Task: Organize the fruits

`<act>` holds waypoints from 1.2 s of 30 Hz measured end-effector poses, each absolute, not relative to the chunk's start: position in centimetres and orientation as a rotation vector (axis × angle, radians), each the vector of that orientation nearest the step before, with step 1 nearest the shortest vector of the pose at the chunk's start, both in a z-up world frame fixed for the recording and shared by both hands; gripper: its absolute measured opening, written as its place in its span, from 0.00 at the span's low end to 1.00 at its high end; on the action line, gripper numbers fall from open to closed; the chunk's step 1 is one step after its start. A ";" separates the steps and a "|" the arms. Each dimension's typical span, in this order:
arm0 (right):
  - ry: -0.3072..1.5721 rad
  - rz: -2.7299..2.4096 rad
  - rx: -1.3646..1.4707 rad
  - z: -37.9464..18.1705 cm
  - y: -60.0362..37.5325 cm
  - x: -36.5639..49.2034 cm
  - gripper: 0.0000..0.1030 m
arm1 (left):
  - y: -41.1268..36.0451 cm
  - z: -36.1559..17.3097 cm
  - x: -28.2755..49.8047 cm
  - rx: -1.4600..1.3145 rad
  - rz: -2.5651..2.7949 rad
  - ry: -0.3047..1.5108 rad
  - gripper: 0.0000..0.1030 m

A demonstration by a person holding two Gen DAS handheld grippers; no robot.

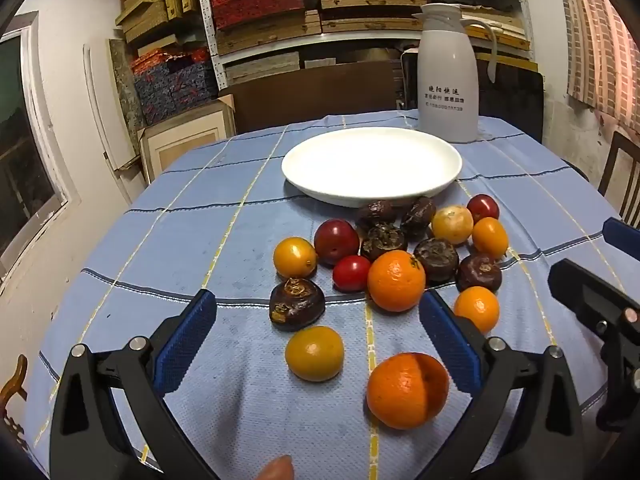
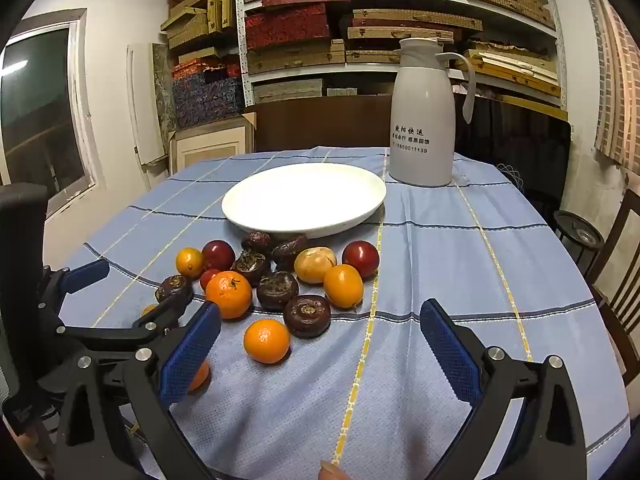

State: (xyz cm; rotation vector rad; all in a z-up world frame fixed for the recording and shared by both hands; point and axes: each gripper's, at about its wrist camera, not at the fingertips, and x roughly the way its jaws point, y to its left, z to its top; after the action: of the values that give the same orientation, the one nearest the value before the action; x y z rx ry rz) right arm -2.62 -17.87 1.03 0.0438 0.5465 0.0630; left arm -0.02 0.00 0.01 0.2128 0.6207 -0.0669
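A white plate [image 1: 372, 166] [image 2: 304, 200] sits empty mid-table. In front of it lies a loose pile of fruit: oranges [image 1: 396, 280] [image 2: 229, 294], small yellow citrus [image 1: 295, 258], red plums [image 1: 336, 240] [image 2: 360, 258] and dark brown water chestnuts [image 1: 296, 304] [image 2: 307, 315]. My left gripper [image 1: 320, 332] is open and empty over the near fruit; a yellow citrus [image 1: 315, 353] and an orange [image 1: 407, 390] lie between its fingers. My right gripper [image 2: 320, 344] is open and empty over bare cloth, right of an orange [image 2: 267, 340].
A white thermos jug [image 1: 450, 76] [image 2: 424, 116] stands behind the plate at the right. The round table has a blue checked cloth [image 2: 460, 264]. Shelves of boxes [image 2: 360, 20] fill the back wall. A wooden chair [image 2: 618, 280] stands at the right edge.
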 end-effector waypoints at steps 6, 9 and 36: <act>0.548 0.064 0.047 1.0 -17.9 -2.6 0.97 | -0.2 -0.1 0.1 0.215 -0.071 0.625 0.96; 0.551 0.065 0.050 1.0 -17.9 -2.6 0.97 | -0.3 -0.3 0.2 0.210 -0.070 0.630 0.96; 0.559 0.066 0.050 0.8 -17.8 -2.4 0.97 | -0.6 -0.6 0.2 0.213 -0.079 0.641 0.96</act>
State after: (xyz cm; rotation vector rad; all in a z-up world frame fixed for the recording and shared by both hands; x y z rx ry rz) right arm -2.43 -17.81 0.83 0.0503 0.5595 0.0662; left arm 0.20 -0.57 -0.60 0.2132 0.6415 -0.0786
